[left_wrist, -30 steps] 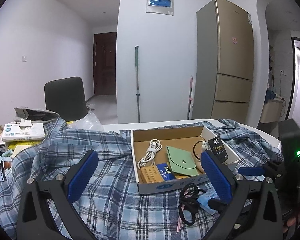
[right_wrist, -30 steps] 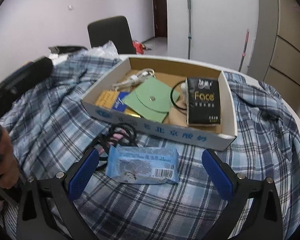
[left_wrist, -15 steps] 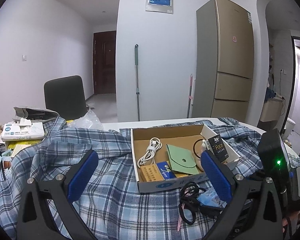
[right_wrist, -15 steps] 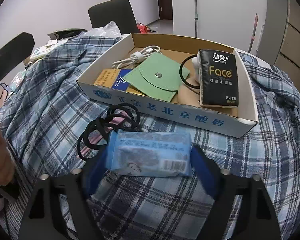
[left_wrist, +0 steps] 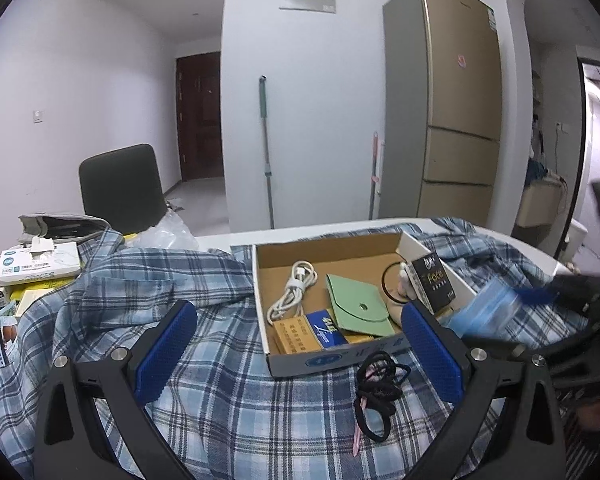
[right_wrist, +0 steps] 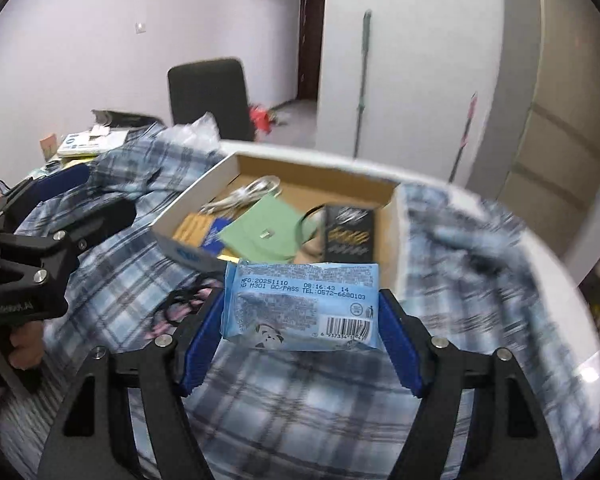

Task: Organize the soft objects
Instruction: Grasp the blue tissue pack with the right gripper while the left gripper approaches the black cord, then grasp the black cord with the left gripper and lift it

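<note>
- My right gripper (right_wrist: 300,332) is clamped on the blue tissue packet (right_wrist: 302,306), one blue pad pressed to each short end; the jaws have just been closing onto it.
- The packet sits level between my fingers, barcode face towards the camera, lifted clear of the plaid shirt (right_wrist: 300,400) spread below.
- The right gripper tilts down and forward, and just beyond its fingertips lies the cardboard box (right_wrist: 400,240), near wall right behind the packet.
- Inside that box, ahead of my fingers: a green pouch (right_wrist: 260,232), a black tissue pack (right_wrist: 348,236) to its right, and a white cable (right_wrist: 248,194) further back.
- Left of my right fingers, a tangle of black hair ties (right_wrist: 180,304) lies on the shirt.
- My left gripper (left_wrist: 300,352) points gently downward with its jaws spread wide, nothing between the pads, only shirt beneath them.
- From the left wrist view, the box is just ahead between my fingers, the hair ties lie beside the inner face of my right-hand finger (left_wrist: 428,352), and the packet shows as a blue blur beyond that finger.
- The hand (right_wrist: 24,344) gripping the left tool shows at the left edge of the right wrist view.
</note>
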Motion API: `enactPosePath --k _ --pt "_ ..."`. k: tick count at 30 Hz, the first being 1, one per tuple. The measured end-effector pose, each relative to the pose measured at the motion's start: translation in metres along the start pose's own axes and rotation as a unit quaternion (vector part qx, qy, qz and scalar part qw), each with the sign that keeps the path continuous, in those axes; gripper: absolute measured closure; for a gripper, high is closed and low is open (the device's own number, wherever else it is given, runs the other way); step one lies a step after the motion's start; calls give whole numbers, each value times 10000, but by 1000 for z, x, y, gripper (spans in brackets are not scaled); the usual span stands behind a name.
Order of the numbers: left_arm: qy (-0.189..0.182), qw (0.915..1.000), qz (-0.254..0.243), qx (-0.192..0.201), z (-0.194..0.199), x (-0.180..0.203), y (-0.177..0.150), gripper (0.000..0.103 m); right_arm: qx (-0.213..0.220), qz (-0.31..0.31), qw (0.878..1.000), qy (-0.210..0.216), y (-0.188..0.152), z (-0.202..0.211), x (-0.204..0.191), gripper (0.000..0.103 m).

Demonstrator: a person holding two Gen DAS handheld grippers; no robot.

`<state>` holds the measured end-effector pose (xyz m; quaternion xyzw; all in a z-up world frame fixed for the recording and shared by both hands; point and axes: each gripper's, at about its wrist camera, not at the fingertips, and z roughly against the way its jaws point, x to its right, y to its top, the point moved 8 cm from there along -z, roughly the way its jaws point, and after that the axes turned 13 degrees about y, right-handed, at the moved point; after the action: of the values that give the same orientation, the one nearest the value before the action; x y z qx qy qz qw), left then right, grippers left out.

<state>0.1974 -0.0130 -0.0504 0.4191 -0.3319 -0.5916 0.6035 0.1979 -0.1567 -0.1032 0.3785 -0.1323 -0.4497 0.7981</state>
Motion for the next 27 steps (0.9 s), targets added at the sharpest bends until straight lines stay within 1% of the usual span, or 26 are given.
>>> enactPosePath --k 4,5,8,12,15,16,17,20,23,27 --pt "-111 9997 -129 -193 -7 8 -5 0 479 262 9971 -531 2 23 14 30" --pt "-134 9995 -150 -248 -9 9 -6 0 555 242 9965 -579 2 25 17 30" --pt "-189 9987 -215 -431 -15 13 -11 7 618 -48 9970 -464 2 23 27 30" --pt "-367 9965 -353 -663 -22 22 -19 13 496 -36 9980 -381 -3 15 26 30" --pt "-534 9930 -651 -835 -27 39 -26 25 519 39 9980 -355 -4 17 23 30" --pt "-509 9919 -769 -877 -28 44 -28 28 540 60 9979 -350 -4 18 22 30" --pt "-504 9912 -825 -907 -29 46 -30 28 559 79 9978 -350 -4 18 21 30" --pt "-709 9867 -901 -1150 -37 52 -37 28 581 108 9977 -325 -5 19 20 30" --pt "-947 9799 -982 -1452 -45 60 -46 29 601 88 9977 -310 -5 19 20 30" --pt "-1062 9731 -1114 -1715 -50 68 -56 29 601 46 9978 -287 -4 19 21 30"
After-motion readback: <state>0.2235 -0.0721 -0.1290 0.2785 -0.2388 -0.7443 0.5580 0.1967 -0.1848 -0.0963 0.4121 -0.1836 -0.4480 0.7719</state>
